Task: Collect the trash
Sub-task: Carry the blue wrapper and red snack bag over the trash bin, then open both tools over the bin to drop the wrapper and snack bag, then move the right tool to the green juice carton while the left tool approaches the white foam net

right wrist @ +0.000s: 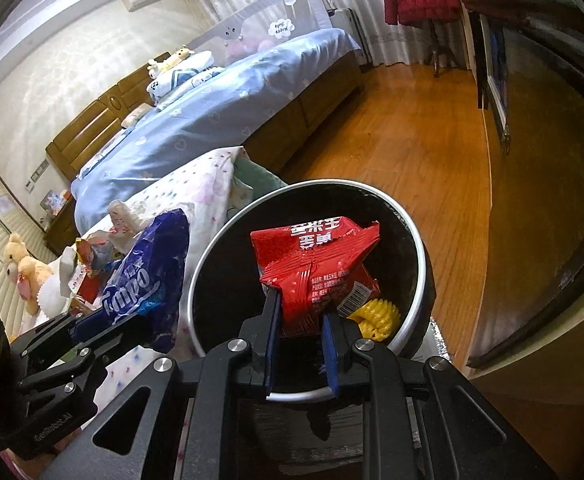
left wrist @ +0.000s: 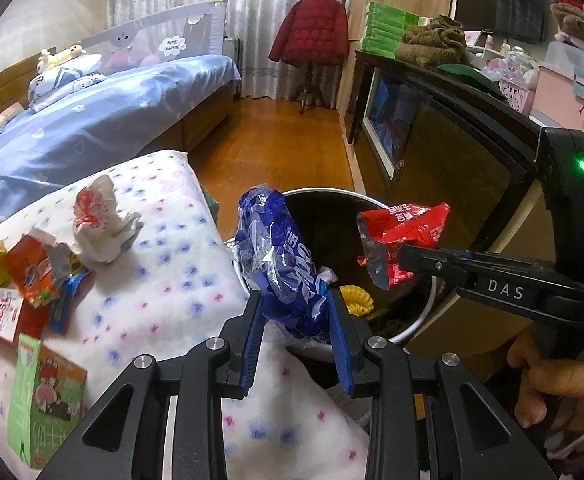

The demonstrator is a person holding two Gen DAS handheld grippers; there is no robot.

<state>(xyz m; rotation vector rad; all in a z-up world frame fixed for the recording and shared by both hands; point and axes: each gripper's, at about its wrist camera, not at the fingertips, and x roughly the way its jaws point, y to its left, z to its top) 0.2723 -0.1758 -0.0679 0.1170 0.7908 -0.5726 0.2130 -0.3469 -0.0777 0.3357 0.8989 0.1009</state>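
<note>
My left gripper [left wrist: 295, 300] is shut on a crumpled blue plastic wrapper [left wrist: 280, 256] and holds it at the left rim of the round black trash bin [left wrist: 420, 322]. My right gripper [right wrist: 301, 306] is shut on a red snack packet [right wrist: 316, 268] and holds it over the bin's opening [right wrist: 212, 280]. The red packet [left wrist: 402, 236] and the right gripper [left wrist: 404, 254] also show in the left wrist view. The blue wrapper [right wrist: 148, 276] shows left of the bin in the right wrist view. A yellow ridged item [right wrist: 378, 316] lies inside the bin.
More trash lies on the dotted white quilt [left wrist: 164, 264]: a crumpled white-red tissue [left wrist: 100, 224], orange and red wrappers [left wrist: 32, 272], a green carton [left wrist: 40, 396]. A blue bed [left wrist: 92, 128] is behind. A dark cabinet [left wrist: 452, 160] stands right of the bin. Wooden floor [right wrist: 392, 152] lies beyond.
</note>
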